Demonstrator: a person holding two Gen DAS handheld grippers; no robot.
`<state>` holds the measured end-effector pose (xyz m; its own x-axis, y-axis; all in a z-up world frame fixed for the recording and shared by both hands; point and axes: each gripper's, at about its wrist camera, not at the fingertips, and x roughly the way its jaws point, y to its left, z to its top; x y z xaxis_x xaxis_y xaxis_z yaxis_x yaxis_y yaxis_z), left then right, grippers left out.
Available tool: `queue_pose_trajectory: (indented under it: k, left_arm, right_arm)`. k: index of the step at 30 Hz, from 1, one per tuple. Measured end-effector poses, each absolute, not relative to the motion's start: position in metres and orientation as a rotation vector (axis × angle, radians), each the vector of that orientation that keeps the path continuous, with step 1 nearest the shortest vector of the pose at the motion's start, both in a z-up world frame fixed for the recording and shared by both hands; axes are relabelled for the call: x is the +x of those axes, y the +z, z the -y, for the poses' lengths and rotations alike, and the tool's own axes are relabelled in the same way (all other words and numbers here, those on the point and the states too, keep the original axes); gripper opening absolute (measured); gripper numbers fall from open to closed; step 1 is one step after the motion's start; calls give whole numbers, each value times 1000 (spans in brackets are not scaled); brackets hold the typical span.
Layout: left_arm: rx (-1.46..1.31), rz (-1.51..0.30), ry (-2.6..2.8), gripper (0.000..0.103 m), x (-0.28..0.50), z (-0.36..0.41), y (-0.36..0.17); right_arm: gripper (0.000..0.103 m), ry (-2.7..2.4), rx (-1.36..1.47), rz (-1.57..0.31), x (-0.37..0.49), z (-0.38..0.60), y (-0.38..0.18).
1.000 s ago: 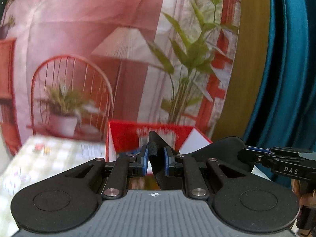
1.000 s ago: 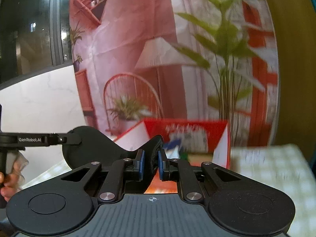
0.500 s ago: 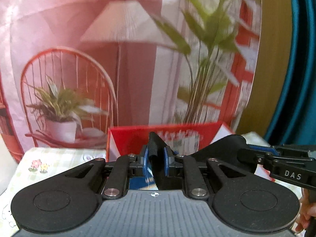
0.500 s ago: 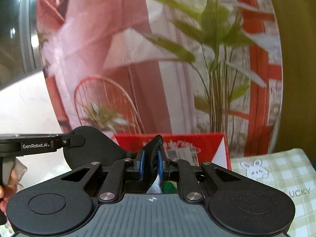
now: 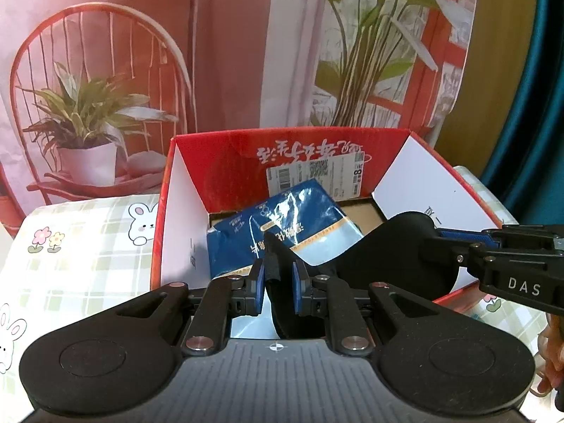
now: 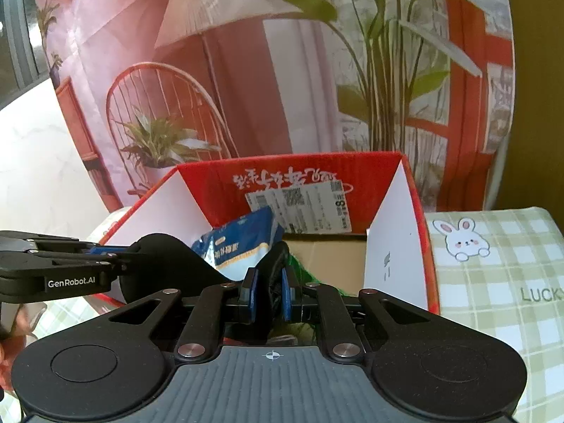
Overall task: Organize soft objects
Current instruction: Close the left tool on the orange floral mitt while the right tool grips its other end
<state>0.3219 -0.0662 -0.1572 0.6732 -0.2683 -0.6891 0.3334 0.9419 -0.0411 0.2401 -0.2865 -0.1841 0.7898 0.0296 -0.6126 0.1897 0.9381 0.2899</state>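
Both my grippers have dipped toward the red box (image 5: 225, 162), whose inside now shows. It sits on the checked worktop (image 5: 81, 246). My left gripper (image 5: 276, 287) and right gripper (image 6: 269, 290) each pinch an end of the black soft object (image 5: 391, 246) over the box, above a blue packet (image 5: 282, 222).

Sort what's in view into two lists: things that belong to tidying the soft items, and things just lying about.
Part of the job:
- black soft item, pinched at both ends by the left tool and right tool
- red box, open
- blue pack inside the box

Just lying about:
- checked bunny cloth
- printed backdrop
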Motion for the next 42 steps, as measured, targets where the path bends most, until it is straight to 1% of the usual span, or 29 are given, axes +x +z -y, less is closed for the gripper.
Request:
queue_pose_trajectory:
  k: [4, 5, 6, 7, 8, 9, 10, 11, 12, 13, 14, 15, 16, 18, 20, 26, 28, 32, 33, 34, 35, 36, 38, 40, 41, 42]
  left_arm:
    - [108, -750, -361, 19, 322, 68, -156]
    - [118, -741, -362, 24, 320, 70, -153]
    - [125, -731, -357, 38, 318, 69, -151]
    - [125, -721, -352, 45, 315, 69, -148]
    - [120, -708, -346, 59, 312, 67, -145]
    - [111, -693, -339, 66, 308, 64, -142]
    - [101, -680, -334, 68, 305, 61, -139]
    - [91, -674, -333, 69, 301, 57, -137]
    - [81, -671, -333, 70, 297, 53, -135]
    - [68, -668, -334, 71, 292, 49, -133]
    - [59, -666, -334, 73, 288, 46, -131]
    - [51, -663, -332, 76, 282, 42, -130]
    - [44, -659, -330, 77, 276, 38, -129]
    - [25, -650, -340, 78, 264, 31, -128]
    - [5, -647, -353, 78, 252, 25, -130]
    - [-43, -674, -385, 77, 215, 13, -147]
    - [-49, -695, -382, 76, 209, 12, -157]
    - [-73, -749, -363, 58, 210, 9, -180]
    - [-82, -764, -350, 56, 212, 8, -186]
    - [-92, -775, -339, 56, 214, 6, -192]
    - [-99, -785, -329, 56, 217, 5, -196]
    - [-107, -797, -316, 54, 220, 4, -201]
    - [-113, -812, -312, 52, 225, 4, -206]
    - [-107, -823, -315, 51, 226, 6, -211]
    - [-105, -827, -321, 44, 226, 8, -212]
    - [-101, -828, -327, 34, 225, 10, -214]
  right_arm:
    - [14, -95, 349, -674, 241, 285, -188]
    - [15, -102, 347, -675, 241, 285, -188]
    - [19, -116, 341, -673, 240, 285, -188]
    - [20, -127, 332, -667, 239, 284, -187]
    - [21, -139, 321, -657, 237, 283, -185]
    - [29, -153, 306, -643, 234, 282, -183]
    - [42, -167, 291, -632, 231, 282, -181]
    - [50, -182, 278, -619, 227, 281, -179]
    - [63, -198, 264, -602, 222, 279, -176]
    - [70, -210, 253, -580, 216, 276, -173]
    - [73, -216, 247, -559, 209, 274, -171]
    - [80, -219, 245, -546, 204, 273, -170]
    - [93, -221, 245, -534, 198, 271, -168]
    - [103, -227, 256, -498, 184, 267, -167]
    - [102, -232, 273, -475, 171, 262, -167]
    - [102, -195, 304, -480, 137, 240, -184]
    - [98, -172, 307, -491, 127, 230, -192]
    - [82, -131, 285, -539, 117, 208, -210]
    - [75, -123, 276, -555, 116, 203, -214]
    - [72, -117, 266, -573, 115, 199, -219]
    - [66, -115, 260, -589, 114, 195, -223]
    - [63, -113, 261, -605, 114, 193, -226]
    - [61, -113, 279, -619, 111, 193, -230]
    - [57, -114, 295, -616, 108, 195, -231]
    - [55, -115, 301, -617, 108, 196, -231]
    - [54, -116, 306, -617, 108, 198, -232]
